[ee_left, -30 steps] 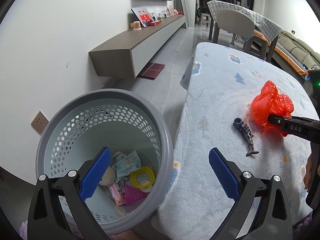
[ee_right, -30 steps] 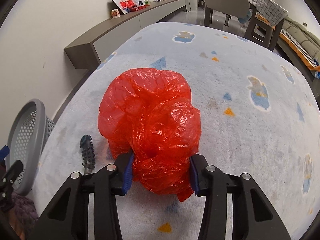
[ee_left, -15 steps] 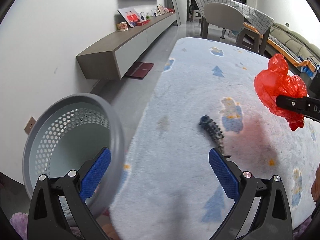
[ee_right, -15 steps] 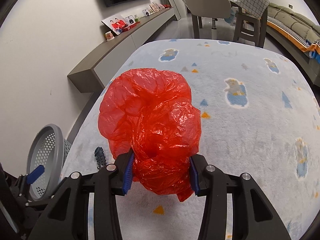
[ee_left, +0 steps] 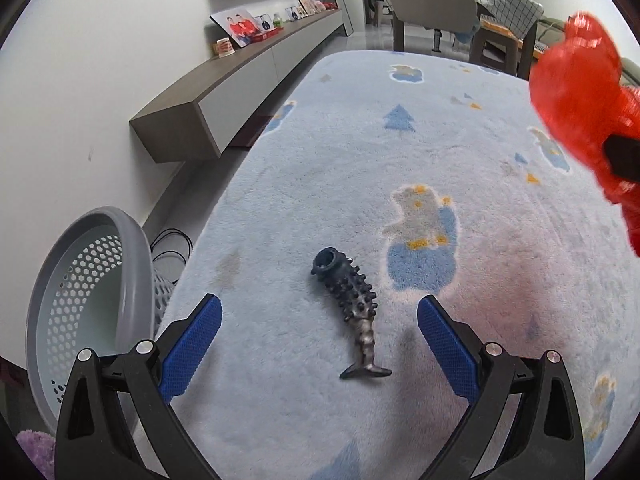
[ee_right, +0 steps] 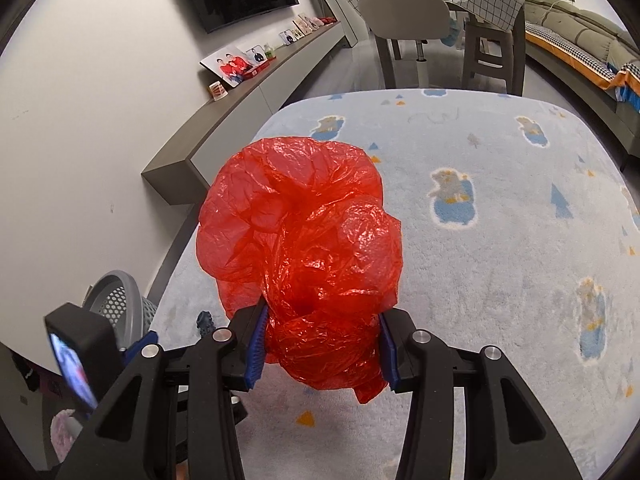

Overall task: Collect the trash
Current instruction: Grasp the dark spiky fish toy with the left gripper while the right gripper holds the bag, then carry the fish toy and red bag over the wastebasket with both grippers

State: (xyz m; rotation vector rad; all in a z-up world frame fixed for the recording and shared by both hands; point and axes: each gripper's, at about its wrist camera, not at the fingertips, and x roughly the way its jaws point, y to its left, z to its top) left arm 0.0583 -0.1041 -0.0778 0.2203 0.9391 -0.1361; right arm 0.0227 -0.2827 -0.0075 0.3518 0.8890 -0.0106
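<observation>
Bag transfer in progress. Right gripper [ee_right: 320, 350] pinches a crumpled red plastic bag [ee_right: 304, 240] between its blue pads, held clear above the rug [ee_right: 500, 280]; most of the bag balloons loose beyond the pads. Left gripper [ee_left: 320, 340] spread wide, empty, poised over a dark spiked fish-shaped toy [ee_left: 352, 304] lying on the rug between its fingers.

Judgement: bag goes into the grey perforated basket [ee_left: 80, 292] at near left, just off the rug's edge. Carry it over the rim before releasing; the film is light and may cling or drift, so let go low inside the opening. For the toy, close across the thick spiked body, not the thin tail.

Surface: pale blue plush rug with bear and tree motifs, on the floor. Room: low wall cabinet [ee_left: 248, 84] with framed photos at far left, chair [ee_right: 404, 12] and table beyond, sofa at far right.
</observation>
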